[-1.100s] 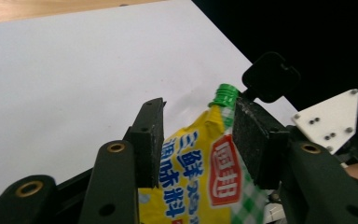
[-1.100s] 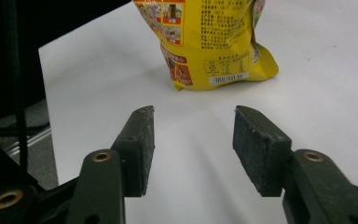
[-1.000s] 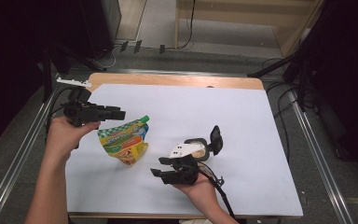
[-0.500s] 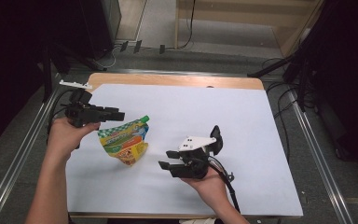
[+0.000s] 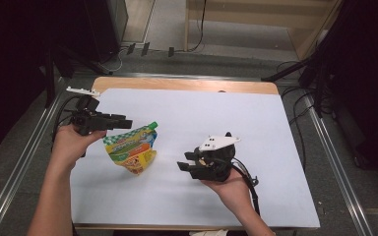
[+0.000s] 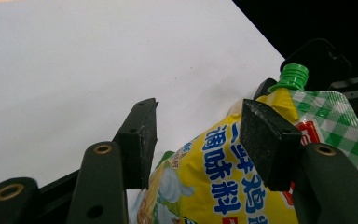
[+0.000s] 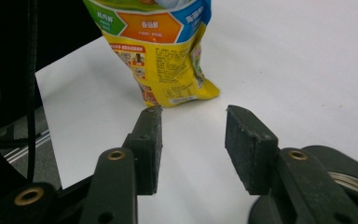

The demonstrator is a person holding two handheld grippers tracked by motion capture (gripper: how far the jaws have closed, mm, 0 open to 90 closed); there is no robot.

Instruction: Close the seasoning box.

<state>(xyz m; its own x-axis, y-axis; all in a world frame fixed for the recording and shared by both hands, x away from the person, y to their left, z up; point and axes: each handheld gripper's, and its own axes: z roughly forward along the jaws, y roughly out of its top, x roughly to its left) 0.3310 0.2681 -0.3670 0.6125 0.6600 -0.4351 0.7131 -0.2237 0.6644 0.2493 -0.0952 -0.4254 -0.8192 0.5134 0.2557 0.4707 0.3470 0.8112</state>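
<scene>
A yellow and green spouted pouch [image 5: 130,147] with a green cap [image 5: 152,125] stands tilted on the white tabletop [image 5: 216,113], left of middle. My left gripper [image 5: 125,121] points right at the pouch's top corner. In the left gripper view the pouch [image 6: 228,177] rises between its jaws [image 6: 200,112], which have just been opening, with a clear gap at the left pad [image 6: 142,135]. My right gripper [image 5: 187,164] hovers to the pouch's right and points at it. Its jaws [image 7: 193,112] have just been closing with nothing between them, and the pouch's foot [image 7: 168,60] stands beyond their tips.
A wooden strip [image 5: 187,85] edges the table at the back, and metal rails [image 5: 27,157] run along both sides. A small white part [image 5: 82,90] lies at the back left corner. Cables trail on the floor behind the table.
My right gripper has lifted and drawn back to the right, away from the pouch. The left hand and the pouch have stayed where they were.
</scene>
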